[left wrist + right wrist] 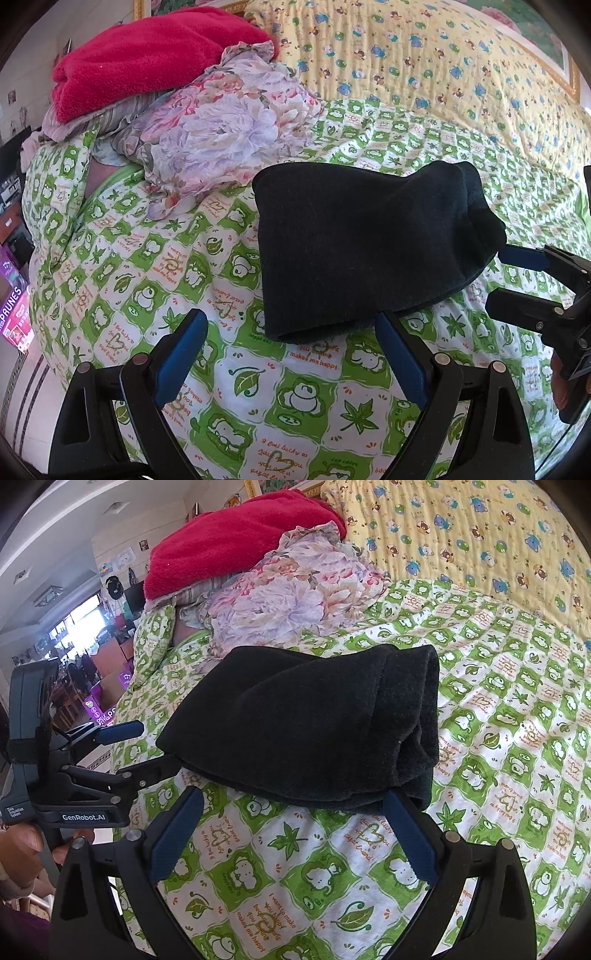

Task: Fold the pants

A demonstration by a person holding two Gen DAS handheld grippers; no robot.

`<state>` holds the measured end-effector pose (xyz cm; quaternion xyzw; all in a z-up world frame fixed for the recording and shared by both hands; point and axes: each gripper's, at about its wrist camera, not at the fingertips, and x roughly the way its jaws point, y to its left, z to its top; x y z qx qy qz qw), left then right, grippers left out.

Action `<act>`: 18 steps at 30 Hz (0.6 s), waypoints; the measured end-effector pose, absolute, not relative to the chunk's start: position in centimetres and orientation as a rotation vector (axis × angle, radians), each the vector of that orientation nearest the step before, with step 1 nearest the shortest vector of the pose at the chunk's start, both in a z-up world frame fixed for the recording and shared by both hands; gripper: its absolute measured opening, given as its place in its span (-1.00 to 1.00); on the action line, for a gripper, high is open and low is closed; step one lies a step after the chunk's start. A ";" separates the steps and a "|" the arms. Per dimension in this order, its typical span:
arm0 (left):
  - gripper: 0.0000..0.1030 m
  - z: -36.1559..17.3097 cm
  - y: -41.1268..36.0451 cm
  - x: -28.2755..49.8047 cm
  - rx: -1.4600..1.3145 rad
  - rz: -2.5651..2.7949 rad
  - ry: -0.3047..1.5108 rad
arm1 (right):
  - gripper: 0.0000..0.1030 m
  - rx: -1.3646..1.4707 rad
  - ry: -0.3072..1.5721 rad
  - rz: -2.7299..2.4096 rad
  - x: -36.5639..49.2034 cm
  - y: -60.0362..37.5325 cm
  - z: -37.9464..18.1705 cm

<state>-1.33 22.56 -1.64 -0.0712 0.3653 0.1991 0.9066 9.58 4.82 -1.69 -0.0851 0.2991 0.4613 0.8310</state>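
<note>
A: Status on the pants [369,243]?

B: Black, thick knit. Already down to a compact multi-layer bundle, lying on the green frog-print quilt [258,398], mid-bed. Floral fabric pile [221,136] and red fleece [147,55] sit behind it, close to the bundle's far corner; I can't tell if they touch.

A: Grippers?

B: Left gripper [291,354]: fingers spread wide, nothing between them, just short of the bundle's near edge. Right gripper [295,834]: same, jaws apart and empty. Its right finger tip [399,812] is right at the hem, possibly under the overhang. Can't confirm contact.

A: The left wrist view shows the other unit at the right edge. Is that one gripping?

B: No. Its blue pad [524,256] is beside the bundle's right end, and it reads as open there too.

A: So which step?

B: My read: folding is basically done, we're at release/tidy. The layers in the right wrist view [413,716] are stacked but bulge at the right end, not flat.

A: Next move?

B: Either a press-down to flatten that bulge or a pull clear. If another fold is wanted, pinch all layers at one end, as a thick stack will slip with a shallow bite. Keep clear of the floral pile.
</note>
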 end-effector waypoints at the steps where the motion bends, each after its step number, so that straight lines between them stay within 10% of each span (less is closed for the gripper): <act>1: 0.80 -1.7 22.6 -1.3 -0.147 0.411 0.754 | 0.90 -0.178 0.634 0.979 9.6 4.8 -1.7; 18: 0.80 -1.4 22.3 -1.4 -0.142 0.411 0.742 | 0.90 -0.164 0.625 0.974 9.6 4.5 -1.5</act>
